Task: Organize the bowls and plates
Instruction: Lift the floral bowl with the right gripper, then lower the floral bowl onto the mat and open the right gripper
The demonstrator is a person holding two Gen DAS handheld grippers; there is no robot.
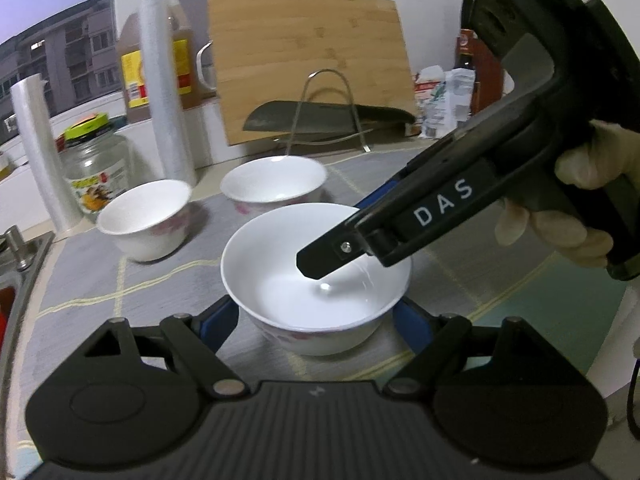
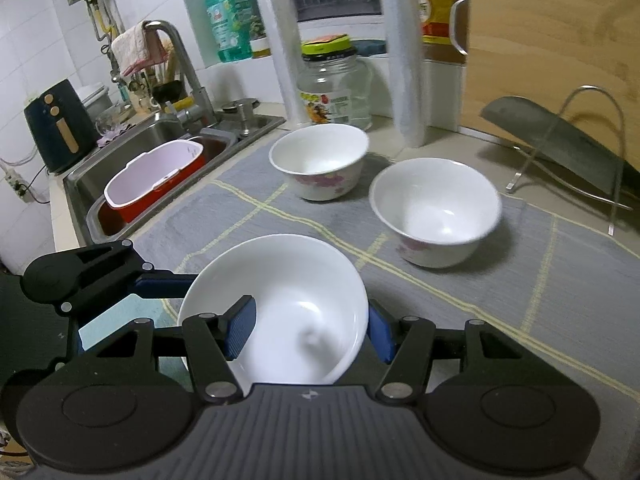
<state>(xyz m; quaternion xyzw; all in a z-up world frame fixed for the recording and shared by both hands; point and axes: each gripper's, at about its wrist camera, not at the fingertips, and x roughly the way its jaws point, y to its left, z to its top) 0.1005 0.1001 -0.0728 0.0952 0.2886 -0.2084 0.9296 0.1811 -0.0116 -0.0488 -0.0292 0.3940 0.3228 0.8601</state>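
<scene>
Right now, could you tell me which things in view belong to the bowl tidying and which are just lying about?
Belonging to the job:
near bowl, straddled by the left gripper and the right gripper
left bowl
far bowl

Just lying about:
cutting board
cleaver
glass jar
oil bottle
plastic-wrap rolls
red tub in the sink

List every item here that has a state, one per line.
near bowl: upright, empty, both grippers at it
left gripper: open around its base
right gripper: straddling its rim
left far bowl: upright, empty
right far bowl: upright, empty
glass jar: lidded
</scene>
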